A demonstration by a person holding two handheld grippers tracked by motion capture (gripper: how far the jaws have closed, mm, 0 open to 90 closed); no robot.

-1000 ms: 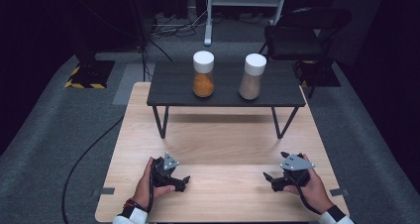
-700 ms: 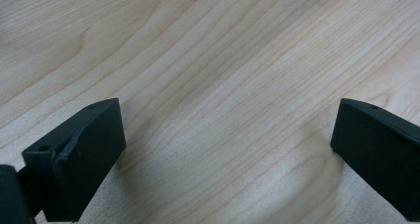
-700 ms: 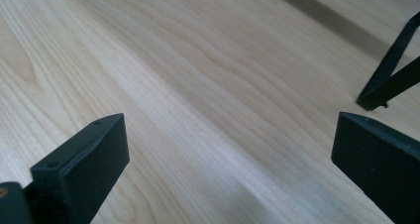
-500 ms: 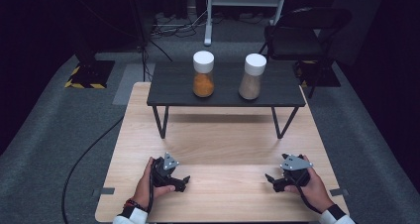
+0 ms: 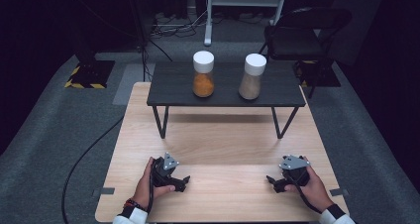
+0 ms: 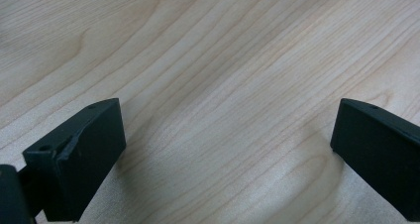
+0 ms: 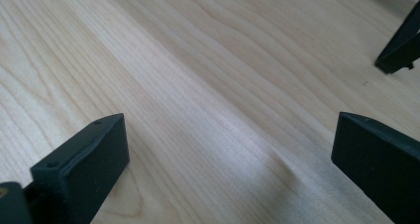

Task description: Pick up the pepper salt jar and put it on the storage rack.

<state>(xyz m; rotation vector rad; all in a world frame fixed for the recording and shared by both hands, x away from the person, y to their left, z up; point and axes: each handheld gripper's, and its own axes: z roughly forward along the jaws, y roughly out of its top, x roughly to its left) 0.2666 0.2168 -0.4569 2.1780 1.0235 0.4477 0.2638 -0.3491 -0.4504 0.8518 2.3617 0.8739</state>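
My left gripper rests low on the light wooden table near its front left, held by a hand, jaws wide apart with bare wood between them. At the front right my right gripper is held the same way, open over bare wood. Two clear jars with white lids stand on a dark raised shelf at the far side: one with orange powder, one with beige powder.
The shelf stands on thin black legs, one of which shows in the right gripper view. A black cable runs over the grey floor at the left. A dark chair stands beyond the table's far right.
The right gripper has drifted slightly left and toward the table's front edge. The left gripper has barely moved.
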